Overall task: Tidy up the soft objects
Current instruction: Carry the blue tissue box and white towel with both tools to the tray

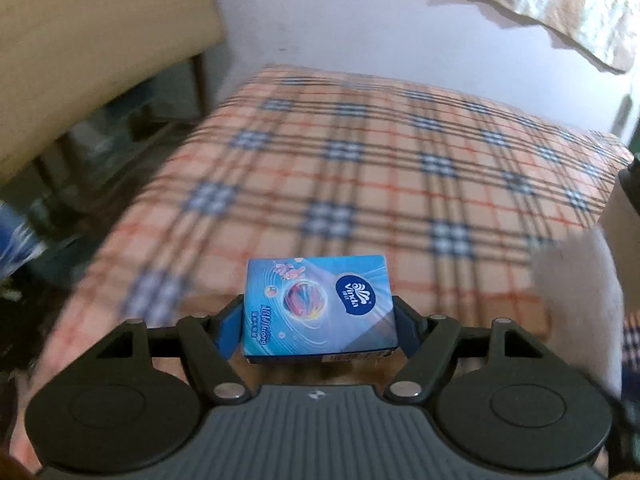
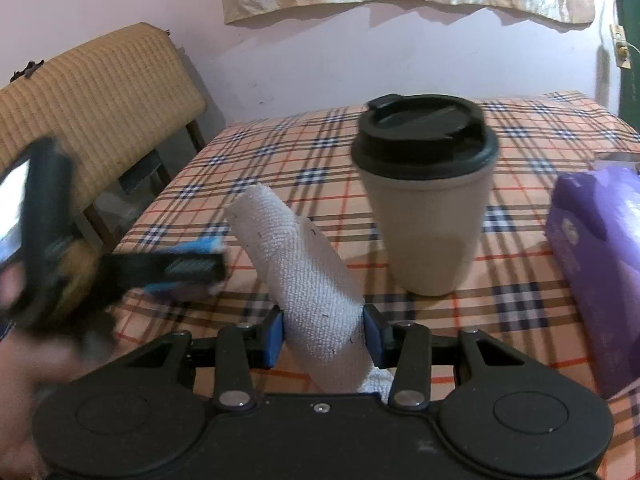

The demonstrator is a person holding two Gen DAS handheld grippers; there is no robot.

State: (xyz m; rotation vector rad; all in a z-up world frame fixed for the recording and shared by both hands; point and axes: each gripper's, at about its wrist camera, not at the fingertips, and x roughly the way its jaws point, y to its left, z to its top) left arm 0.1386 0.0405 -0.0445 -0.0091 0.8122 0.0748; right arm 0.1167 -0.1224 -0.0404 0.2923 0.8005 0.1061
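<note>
A blue Vinda tissue pack sits sharp between the blue pads of my left gripper, which is shut on its two sides above the plaid cloth. The right wrist view shows that same left gripper as a blur at the left, with the blue pack in it. My right gripper is shut on a rolled white towel, which sticks up and leans left. That towel shows as a white blur at the right of the left wrist view.
A beige cup with a black lid stands just behind the towel. A purple tissue pack lies at the right. The plaid-covered table ends at the left, where a woven chair stands. A cloth hangs on the wall.
</note>
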